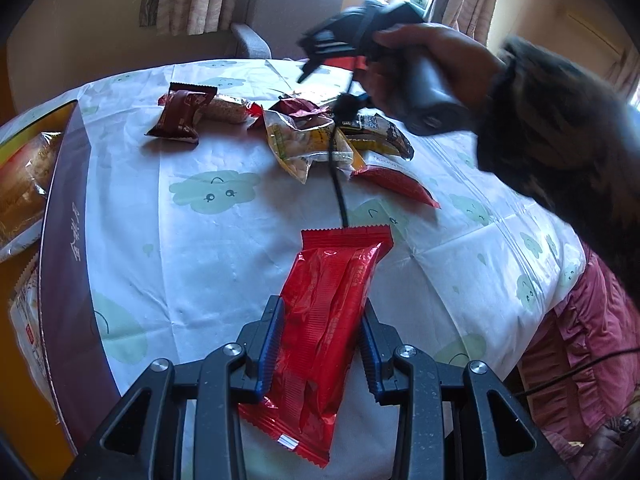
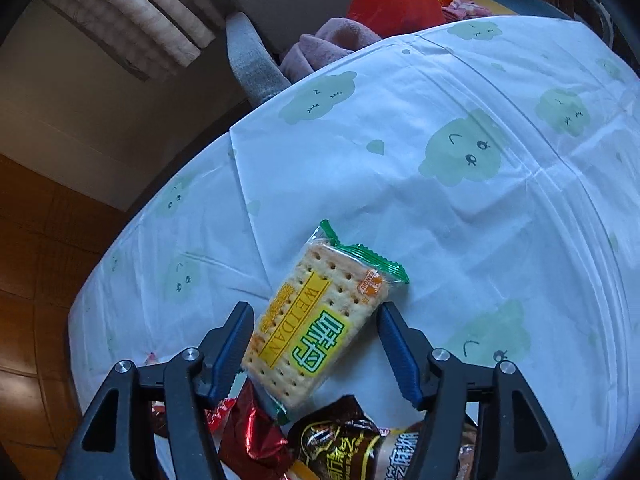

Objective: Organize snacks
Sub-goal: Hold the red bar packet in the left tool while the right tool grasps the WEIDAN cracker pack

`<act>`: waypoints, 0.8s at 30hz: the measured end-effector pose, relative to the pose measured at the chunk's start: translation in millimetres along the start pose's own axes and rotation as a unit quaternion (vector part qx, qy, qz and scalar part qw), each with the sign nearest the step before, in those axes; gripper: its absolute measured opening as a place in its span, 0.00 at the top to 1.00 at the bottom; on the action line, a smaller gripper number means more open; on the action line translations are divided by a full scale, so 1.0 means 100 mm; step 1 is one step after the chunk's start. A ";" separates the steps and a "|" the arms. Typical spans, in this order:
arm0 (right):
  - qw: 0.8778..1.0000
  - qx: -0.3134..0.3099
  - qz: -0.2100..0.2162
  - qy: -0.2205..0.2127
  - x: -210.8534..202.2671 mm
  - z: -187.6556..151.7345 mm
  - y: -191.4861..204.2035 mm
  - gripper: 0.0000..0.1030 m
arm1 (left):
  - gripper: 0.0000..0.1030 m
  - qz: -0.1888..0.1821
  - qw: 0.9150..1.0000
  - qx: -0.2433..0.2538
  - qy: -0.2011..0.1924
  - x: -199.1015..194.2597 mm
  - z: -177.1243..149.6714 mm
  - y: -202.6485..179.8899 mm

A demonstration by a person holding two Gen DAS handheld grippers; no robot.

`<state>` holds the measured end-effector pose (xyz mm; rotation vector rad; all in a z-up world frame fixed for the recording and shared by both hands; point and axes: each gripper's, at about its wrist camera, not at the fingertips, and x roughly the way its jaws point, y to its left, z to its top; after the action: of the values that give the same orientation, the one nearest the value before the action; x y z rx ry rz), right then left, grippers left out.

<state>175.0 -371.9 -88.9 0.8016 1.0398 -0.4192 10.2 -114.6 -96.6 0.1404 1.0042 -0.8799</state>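
My left gripper (image 1: 322,322) is shut on a long red foil snack packet (image 1: 328,320) and holds it over the white cloud-print tablecloth (image 1: 192,240). My right gripper (image 2: 316,320) is open, its fingers on either side of a cracker packet with a yellow "WEIDAN" label (image 2: 316,320) that lies on the cloth (image 2: 440,220). The right gripper also shows in the left wrist view (image 1: 360,52), held in a hand above a pile of snack packets (image 1: 316,136). A dark brown packet (image 1: 182,114) lies to the pile's left.
A purple-walled box (image 1: 66,240) with packets inside stands at the left table edge. A red packet (image 1: 396,186) lies by the pile. A grey chair (image 1: 288,8) stands behind the table. Dark foil packets (image 2: 340,440) lie beneath my right gripper. A cable (image 1: 338,184) hangs across.
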 end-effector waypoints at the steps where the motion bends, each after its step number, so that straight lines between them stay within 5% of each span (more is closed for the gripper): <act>1: 1.000 -0.010 -0.012 -0.001 0.02 0.01 0.07 0.23 | 0.65 0.000 1.000 0.002 -0.001 0.00 0.00 0.00; 5: 0.993 -0.080 -0.085 0.001 0.17 0.00 0.36 0.23 | 0.65 -0.002 1.000 0.006 -0.002 -0.02 -0.03 -0.02; 6: 0.990 -0.100 -0.097 -0.002 0.18 -0.02 0.41 0.27 | 0.65 -0.002 1.000 0.006 -0.002 -0.02 -0.03 -0.02; 7: 0.988 -0.114 -0.100 -0.009 0.16 -0.03 0.45 0.44 | 0.65 -0.003 1.000 0.006 -0.002 -0.01 -0.03 -0.02; 9: 0.989 -0.121 -0.082 -0.017 0.10 -0.05 0.46 0.55 | 0.65 -0.004 1.000 0.005 -0.002 -0.01 -0.03 -0.01; 18: 0.991 -0.112 0.049 -0.060 -0.67 -0.14 0.22 0.54 | 0.65 -0.004 1.000 -0.008 -0.005 0.00 -0.01 0.02; 24: 0.985 -0.148 0.063 -0.061 -1.14 -0.61 -0.28 0.54 | 0.65 -0.005 1.000 -0.019 -0.005 0.00 0.02 0.04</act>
<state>67.1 -350.3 -15.1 0.5646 0.9065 -0.1969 14.1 -113.0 -96.5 0.0982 1.0132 -0.8689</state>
